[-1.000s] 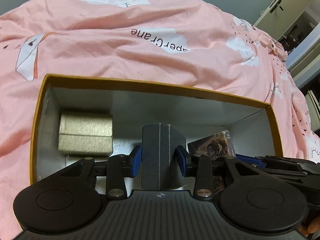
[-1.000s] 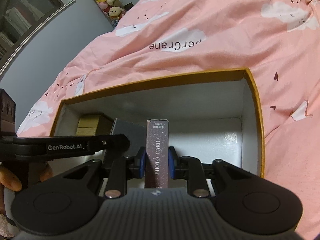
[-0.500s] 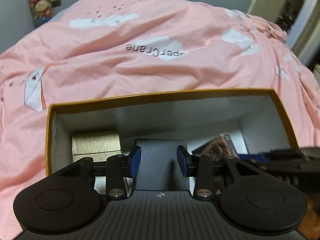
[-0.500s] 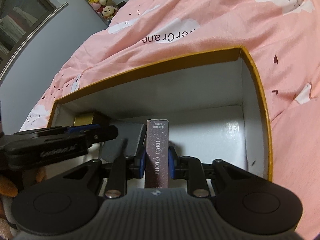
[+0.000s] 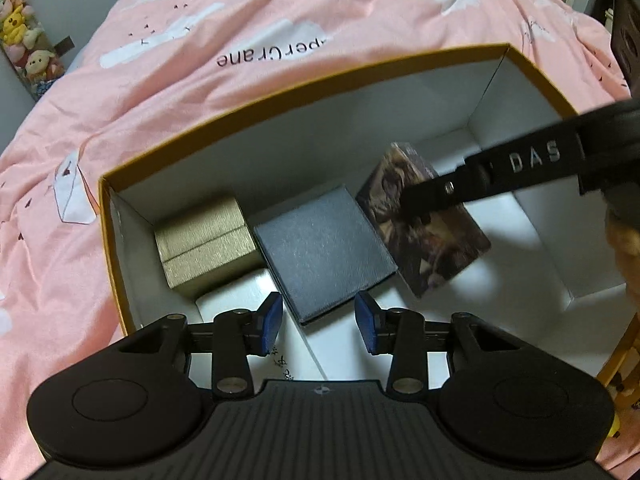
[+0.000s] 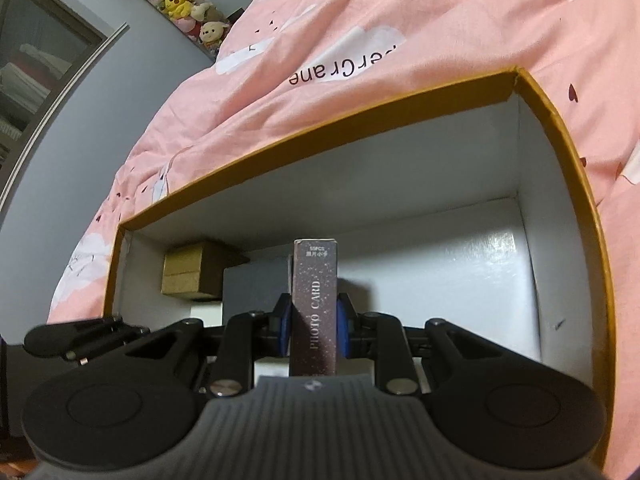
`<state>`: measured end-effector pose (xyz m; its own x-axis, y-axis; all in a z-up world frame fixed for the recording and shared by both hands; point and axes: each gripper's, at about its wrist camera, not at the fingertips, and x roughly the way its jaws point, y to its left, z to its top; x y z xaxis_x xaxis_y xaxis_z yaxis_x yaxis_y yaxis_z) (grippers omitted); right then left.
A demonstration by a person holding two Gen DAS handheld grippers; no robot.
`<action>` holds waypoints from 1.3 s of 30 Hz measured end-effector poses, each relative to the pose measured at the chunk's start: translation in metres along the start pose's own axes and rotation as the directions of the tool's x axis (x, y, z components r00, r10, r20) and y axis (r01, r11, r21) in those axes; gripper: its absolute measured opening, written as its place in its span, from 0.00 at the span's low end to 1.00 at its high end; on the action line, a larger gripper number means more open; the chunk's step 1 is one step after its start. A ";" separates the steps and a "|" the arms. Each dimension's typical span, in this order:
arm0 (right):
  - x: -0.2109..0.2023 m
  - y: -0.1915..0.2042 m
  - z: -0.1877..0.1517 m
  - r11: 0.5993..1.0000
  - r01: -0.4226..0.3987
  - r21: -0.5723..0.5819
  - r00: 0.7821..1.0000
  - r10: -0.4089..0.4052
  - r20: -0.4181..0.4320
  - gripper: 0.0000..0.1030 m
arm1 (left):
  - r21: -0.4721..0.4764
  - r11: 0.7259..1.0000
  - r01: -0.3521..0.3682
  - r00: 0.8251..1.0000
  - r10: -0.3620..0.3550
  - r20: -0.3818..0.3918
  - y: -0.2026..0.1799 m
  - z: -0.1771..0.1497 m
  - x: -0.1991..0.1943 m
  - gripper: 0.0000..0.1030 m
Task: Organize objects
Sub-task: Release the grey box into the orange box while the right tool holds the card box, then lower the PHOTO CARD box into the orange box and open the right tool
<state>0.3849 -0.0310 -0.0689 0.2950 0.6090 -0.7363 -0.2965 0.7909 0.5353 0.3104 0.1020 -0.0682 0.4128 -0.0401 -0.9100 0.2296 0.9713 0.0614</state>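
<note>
The storage box (image 5: 105, 240), white inside with a mustard rim, lies open on the pink bedspread (image 5: 280, 24) and fills the view ahead of both grippers. Inside it, just beyond the left gripper (image 5: 319, 322), a dark grey box (image 5: 324, 256) lies flat; the jaws have just been opening and now stand apart, clear of it, with nothing pressed between the blue pads (image 5: 272, 320). To that gripper's far left, touching the grey box and near the box's corner, sits a gold box (image 5: 206, 246). To its right, the photo card pack (image 6: 315, 308) is held tilted above the box floor, clamped upright between the jaws of the right gripper (image 6: 314, 330), which reaches in from the right side. A row of plush toys (image 6: 180, 0) stands against the far wall.
</note>
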 end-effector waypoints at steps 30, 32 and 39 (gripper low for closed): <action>0.013 0.020 0.007 0.865 0.140 -0.482 0.979 -0.193 -0.062 0.44 | -0.182 0.983 -0.015 0.999 0.020 0.029 0.020 0.013 0.021 0.48; 0.013 0.021 0.006 0.844 0.140 -0.518 0.975 -0.208 -0.076 0.46 | -0.182 0.983 -0.018 0.999 0.024 0.033 0.020 0.012 0.021 0.47; 0.013 0.027 -0.008 0.740 0.122 -0.661 0.951 -0.277 -0.135 0.61 | -0.191 0.981 0.029 0.998 -0.018 0.056 0.022 0.008 0.011 0.47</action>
<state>0.3737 -0.0021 -0.0672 0.2405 0.3520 -0.9046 -0.7841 0.6197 0.0327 0.3273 0.1207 -0.0737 0.4574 -0.0709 -0.8864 0.0688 0.9967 -0.0442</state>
